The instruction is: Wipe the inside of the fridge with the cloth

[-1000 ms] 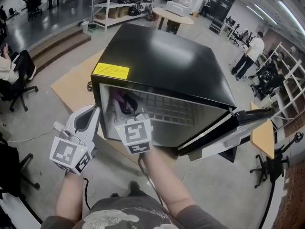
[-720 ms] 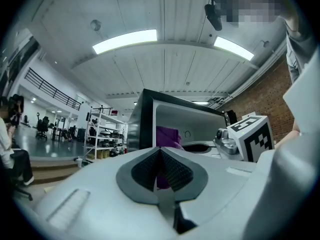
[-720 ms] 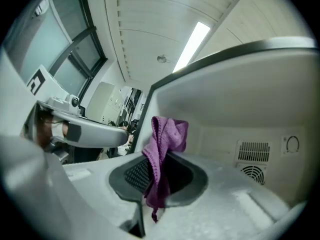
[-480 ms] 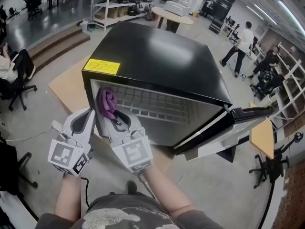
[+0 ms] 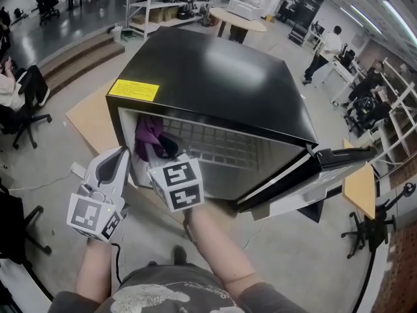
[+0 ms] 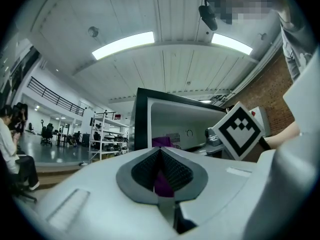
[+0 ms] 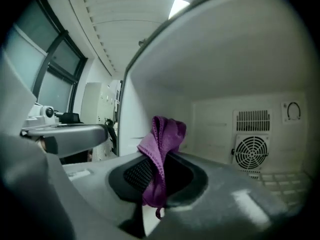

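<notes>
right gripper (image 7: 157, 176): jaws closed on purple cloth (image 7: 161, 149), which is bunched above them. fridge (image 5: 215, 83): door opened; side wall just left of the jaws, back wall beyond. left gripper (image 6: 161, 171): jaws together, empty, kept outside. wiping judged barely begun; walls and floor left.

Crumpled purple cloth (image 7: 161, 141) stands upright inside the open black fridge (image 5: 215, 83).
</notes>
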### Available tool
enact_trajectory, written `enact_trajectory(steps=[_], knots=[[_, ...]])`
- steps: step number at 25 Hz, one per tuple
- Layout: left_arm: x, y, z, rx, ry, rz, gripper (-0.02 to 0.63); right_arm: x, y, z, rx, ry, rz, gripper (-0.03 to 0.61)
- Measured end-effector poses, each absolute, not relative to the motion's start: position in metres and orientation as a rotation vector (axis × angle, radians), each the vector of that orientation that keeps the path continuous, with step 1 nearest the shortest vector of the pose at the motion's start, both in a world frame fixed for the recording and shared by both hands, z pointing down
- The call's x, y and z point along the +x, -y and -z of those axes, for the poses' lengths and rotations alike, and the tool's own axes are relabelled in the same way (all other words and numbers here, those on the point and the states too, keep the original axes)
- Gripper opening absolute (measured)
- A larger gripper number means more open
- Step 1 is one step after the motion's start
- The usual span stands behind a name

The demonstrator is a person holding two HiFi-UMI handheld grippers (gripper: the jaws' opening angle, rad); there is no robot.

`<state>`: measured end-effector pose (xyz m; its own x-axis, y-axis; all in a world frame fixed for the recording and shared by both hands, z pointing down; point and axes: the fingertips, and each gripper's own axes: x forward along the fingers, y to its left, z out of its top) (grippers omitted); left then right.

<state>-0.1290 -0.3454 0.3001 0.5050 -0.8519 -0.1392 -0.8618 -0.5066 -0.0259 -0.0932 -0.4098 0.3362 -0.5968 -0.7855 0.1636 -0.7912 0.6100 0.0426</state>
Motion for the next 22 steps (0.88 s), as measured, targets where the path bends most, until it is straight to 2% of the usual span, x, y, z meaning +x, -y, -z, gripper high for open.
enact_trajectory(steps=[10, 22], knots=[[-0.108, 0.344, -0.304, -2.682, -1.467, -0.144, 0.018, -0.022, 0.421, -0.360, 1.516, 2.442, -0.134, 0.041], [-0.046, 0.345, -0.306, -2.782, -1.287, -0.139, 0.018, 0.094, 0.402, -0.362, 1.845, 2.218, -0.096, 0.041]])
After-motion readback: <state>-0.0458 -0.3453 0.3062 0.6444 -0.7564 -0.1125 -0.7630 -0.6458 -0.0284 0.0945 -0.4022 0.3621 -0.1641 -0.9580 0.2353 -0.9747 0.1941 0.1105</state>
